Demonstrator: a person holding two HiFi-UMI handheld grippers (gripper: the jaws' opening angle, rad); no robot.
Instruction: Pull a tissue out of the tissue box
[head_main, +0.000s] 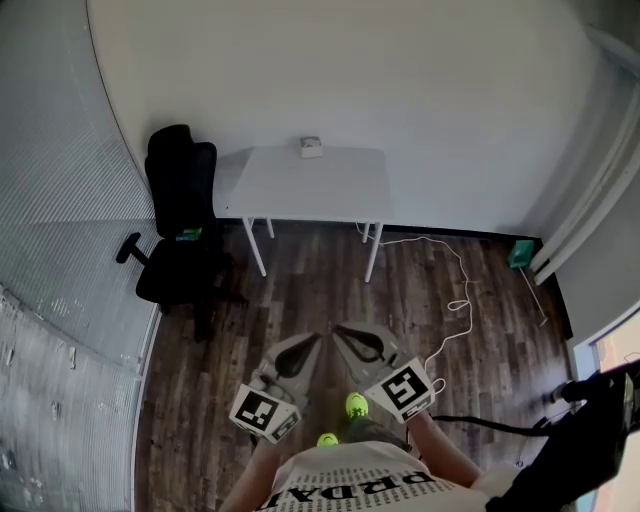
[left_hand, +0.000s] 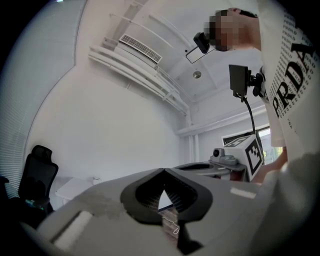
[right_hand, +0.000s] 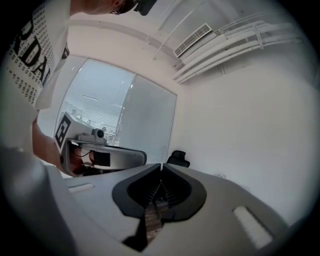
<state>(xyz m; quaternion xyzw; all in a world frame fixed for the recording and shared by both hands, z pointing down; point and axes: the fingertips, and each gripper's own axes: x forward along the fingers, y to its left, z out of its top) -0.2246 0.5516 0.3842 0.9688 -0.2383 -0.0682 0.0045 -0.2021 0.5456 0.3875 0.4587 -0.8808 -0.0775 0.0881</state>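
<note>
A small white tissue box (head_main: 311, 147) sits at the far edge of a white table (head_main: 310, 190) against the back wall. Both grippers are far from it, held close to the person's body over the wooden floor. My left gripper (head_main: 316, 340) has its jaws together, with nothing between them; in the left gripper view its tips (left_hand: 163, 170) meet. The right gripper (head_main: 339, 328) is likewise shut and empty, its tips (right_hand: 161, 165) touching. Each gripper view shows the other gripper beside it: the right gripper (left_hand: 240, 155) and the left gripper (right_hand: 95, 150).
A black office chair (head_main: 180, 220) stands left of the table. A white cable (head_main: 455, 290) trails over the dark wood floor to the right, near a green object (head_main: 520, 253) by the wall. Black equipment (head_main: 590, 430) sits at the lower right. Blinds cover the left wall.
</note>
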